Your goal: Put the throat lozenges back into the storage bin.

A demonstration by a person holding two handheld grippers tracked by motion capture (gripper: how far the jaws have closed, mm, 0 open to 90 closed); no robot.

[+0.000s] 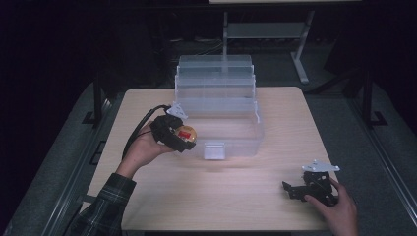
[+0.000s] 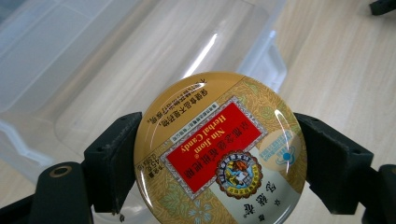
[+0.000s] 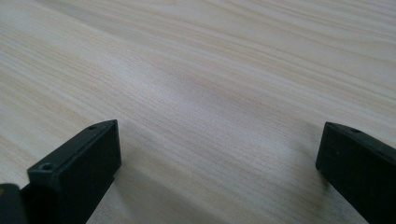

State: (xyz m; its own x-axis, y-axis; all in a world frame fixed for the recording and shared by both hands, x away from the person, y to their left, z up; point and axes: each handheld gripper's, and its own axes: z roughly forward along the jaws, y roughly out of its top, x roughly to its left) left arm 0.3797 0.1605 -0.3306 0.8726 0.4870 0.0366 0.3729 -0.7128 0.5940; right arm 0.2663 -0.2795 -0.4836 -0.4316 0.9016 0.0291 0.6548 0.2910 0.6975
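The left tool (image 2: 219, 154) is pinching a round herbal candy tin (image 2: 219, 149) by its rim, one black jaw pressing on each side, with the printed gold-and-red lid facing the camera. In the high view the left tool (image 1: 178, 137) is holding the tin (image 1: 186, 133) in the air at the left front edge of the clear plastic storage box (image 1: 248, 132), whose lid is standing open at the back. The left gripper view is looking past the tin down into the box's transparent bottom (image 2: 116, 79), so the tin is hanging just over the box's near wall or just inside it; which of the two I cannot tell.

The right tool (image 1: 314, 187) is resting low on the wooden surface (image 1: 236, 196) near the front right corner, well apart from the box, with its jaws spread wide and nothing between them (image 3: 210, 154).

Judging from this, the carrying step is in hand and the tin is about to be placed in the box. The next move is calling for the left tool to go a little farther over the box's interior, lower toward the bottom, and then spread its jaws so the tin drops flat rather than on edge.
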